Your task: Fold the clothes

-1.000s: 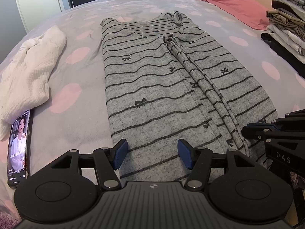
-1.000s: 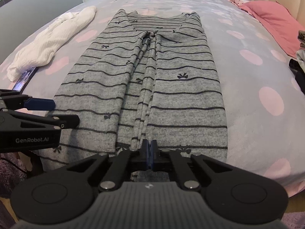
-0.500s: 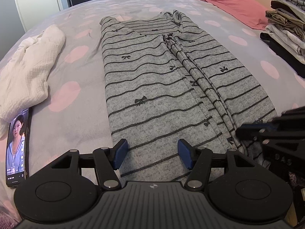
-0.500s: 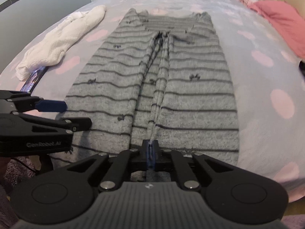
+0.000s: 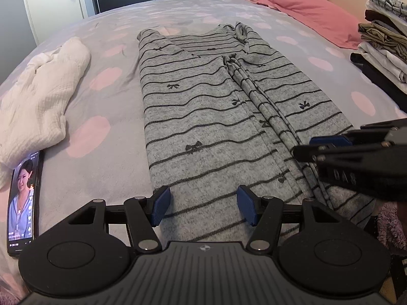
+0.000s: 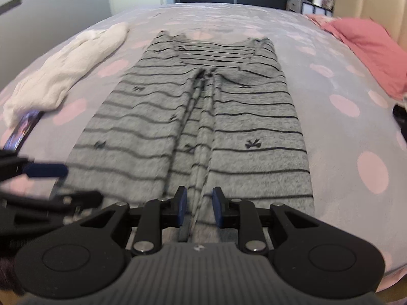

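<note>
Left wrist view, bottom centre: left gripper (image 5: 202, 208) stands with its jaws wide apart over the near hem of the grey striped garment (image 5: 216, 117); nothing is clamped between its blue pads (image 5: 160, 206). At right centre the right gripper (image 5: 330, 145) enters from the side; its casing carries the letters "DAS", partly legible. At lower left a phone (image 5: 21, 203) lies on the bed with its screen lit, showing a person and small text too fine to read.

Right wrist view, bottom centre: the right gripper (image 6: 199, 207) has just been opening; its jaws stand narrowly apart. The garment's central bunched fold (image 6: 197, 203) runs between the pads, not pinched by them. This frame is blurred.

The garment lies flat, lengthwise, mid-frame on the spotted bedcover (image 5: 101, 137). Left of it, a white cloth (image 5: 40, 96). Far right, a pink pillow (image 5: 313, 12) and stacked folded clothes (image 5: 381, 40).
</note>
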`<state>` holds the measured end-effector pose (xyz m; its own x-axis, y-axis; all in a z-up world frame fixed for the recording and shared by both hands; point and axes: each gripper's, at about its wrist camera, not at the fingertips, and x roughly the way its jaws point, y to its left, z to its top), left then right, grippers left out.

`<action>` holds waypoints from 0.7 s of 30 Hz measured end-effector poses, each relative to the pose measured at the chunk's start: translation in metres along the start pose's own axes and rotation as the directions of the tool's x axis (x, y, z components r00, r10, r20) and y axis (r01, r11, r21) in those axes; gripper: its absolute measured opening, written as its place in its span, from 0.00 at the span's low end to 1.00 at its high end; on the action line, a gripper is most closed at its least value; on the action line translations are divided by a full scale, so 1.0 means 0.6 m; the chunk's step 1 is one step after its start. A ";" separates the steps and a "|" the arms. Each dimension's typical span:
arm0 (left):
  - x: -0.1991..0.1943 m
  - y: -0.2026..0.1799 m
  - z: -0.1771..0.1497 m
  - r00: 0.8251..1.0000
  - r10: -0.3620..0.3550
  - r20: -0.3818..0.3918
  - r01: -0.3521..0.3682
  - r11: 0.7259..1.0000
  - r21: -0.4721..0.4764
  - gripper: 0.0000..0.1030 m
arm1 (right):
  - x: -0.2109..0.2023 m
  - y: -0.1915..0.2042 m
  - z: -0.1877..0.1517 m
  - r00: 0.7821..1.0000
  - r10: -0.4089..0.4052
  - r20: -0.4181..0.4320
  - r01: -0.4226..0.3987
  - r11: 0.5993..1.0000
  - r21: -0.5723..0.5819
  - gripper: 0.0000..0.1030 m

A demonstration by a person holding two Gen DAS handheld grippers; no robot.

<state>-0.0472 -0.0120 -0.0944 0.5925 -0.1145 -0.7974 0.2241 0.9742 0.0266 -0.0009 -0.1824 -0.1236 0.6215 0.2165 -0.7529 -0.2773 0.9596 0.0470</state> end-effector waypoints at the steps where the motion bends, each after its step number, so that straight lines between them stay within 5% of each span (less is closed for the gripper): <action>1: 0.002 0.000 0.002 1.000 -0.001 0.002 0.001 1.000 -0.001 0.55 | 0.006 -0.003 0.004 1.000 0.004 -0.002 -0.004 1.000 0.014 0.24; 5: 0.009 0.005 0.009 1.000 -0.007 0.008 0.007 1.000 -0.014 0.55 | 0.030 -0.015 0.015 1.000 0.017 -0.019 -0.016 0.997 0.069 0.24; 7: 0.012 0.008 0.012 1.000 -0.012 0.008 0.012 1.000 -0.026 0.55 | 0.035 -0.017 0.019 0.999 0.024 -0.026 -0.022 0.997 0.079 0.10; 9: 0.014 0.010 0.015 1.000 -0.014 0.013 0.014 0.999 -0.035 0.55 | 0.031 -0.016 0.022 0.999 0.032 -0.012 -0.030 0.996 0.083 0.08; 21: 0.019 0.015 0.021 0.999 -0.034 0.010 0.034 0.999 -0.025 0.55 | 0.037 0.002 0.028 0.996 0.083 -0.043 -0.082 0.996 0.035 0.14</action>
<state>-0.0287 -0.0068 -0.0957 0.5921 -0.1490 -0.7920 0.2244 0.9744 -0.0155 0.0250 -0.1735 -0.1295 0.5644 0.2879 -0.7737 -0.3015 0.9443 0.1315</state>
